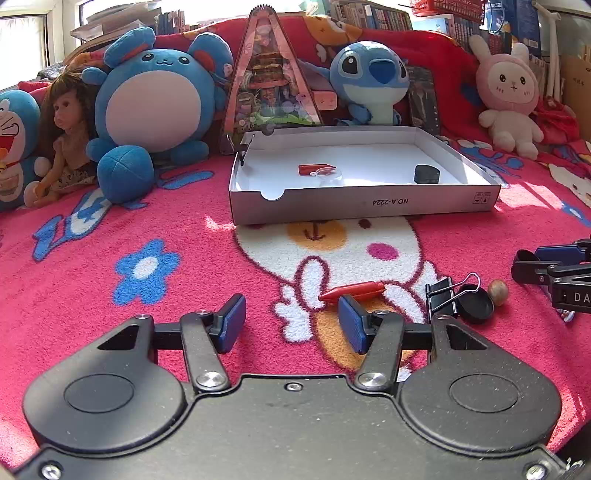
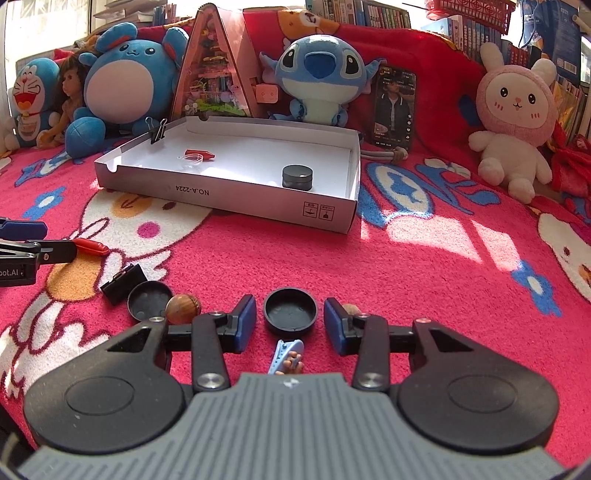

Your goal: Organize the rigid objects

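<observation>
Right tool (image 2: 290, 323) partly hides a nut (image 2: 350, 308) behind its finger.

Along the top of the frame sit a blue round plush (image 1: 155, 96), a doll (image 1: 70, 129), a pink rabbit plush (image 1: 509, 99) and bookshelves (image 2: 384, 14).

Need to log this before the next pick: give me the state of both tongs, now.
Left tongs: open, holding nothing; the red crayon lies just past the right pad.
Right tongs: open, holding nothing; a black cap sits between the pads, untouched.
</observation>
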{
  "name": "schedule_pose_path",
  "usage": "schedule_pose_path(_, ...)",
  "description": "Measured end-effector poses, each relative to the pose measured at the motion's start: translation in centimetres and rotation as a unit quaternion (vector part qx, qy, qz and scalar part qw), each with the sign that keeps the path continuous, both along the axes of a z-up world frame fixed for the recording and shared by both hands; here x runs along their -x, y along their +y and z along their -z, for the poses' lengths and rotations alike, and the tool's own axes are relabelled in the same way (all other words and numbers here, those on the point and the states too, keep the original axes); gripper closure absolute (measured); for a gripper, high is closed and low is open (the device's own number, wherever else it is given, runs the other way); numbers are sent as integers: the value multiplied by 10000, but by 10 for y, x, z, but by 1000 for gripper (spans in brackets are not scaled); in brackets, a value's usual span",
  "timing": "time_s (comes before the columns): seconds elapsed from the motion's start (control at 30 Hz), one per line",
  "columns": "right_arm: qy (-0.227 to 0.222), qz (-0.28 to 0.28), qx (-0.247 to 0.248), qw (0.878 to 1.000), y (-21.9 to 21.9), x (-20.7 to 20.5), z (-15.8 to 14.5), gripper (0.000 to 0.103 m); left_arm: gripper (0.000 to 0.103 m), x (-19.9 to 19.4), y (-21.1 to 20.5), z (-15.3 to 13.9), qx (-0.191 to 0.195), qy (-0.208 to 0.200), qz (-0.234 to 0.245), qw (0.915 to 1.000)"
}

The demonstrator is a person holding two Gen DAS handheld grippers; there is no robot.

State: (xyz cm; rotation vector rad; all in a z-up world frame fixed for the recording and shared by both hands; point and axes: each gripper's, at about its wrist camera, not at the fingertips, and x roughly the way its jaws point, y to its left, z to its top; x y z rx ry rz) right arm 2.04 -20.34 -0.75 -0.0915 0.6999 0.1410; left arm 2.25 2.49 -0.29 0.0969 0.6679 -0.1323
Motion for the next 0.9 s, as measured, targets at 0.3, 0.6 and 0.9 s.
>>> schedule_pose_path(0.3,-2,-42,2,10000,4,0,1,50,44,7,-26,5,248,24,231,9994)
schedule_pose_path(0.6,16,-51,-29,10000,5,1,4,53,56,1,-36,10,355,-78,256,9990)
schedule_pose_path(0.9,-101,-46,-23,9999,5,1,0,65,61,-4,-33,3,395,-36,343,9986)
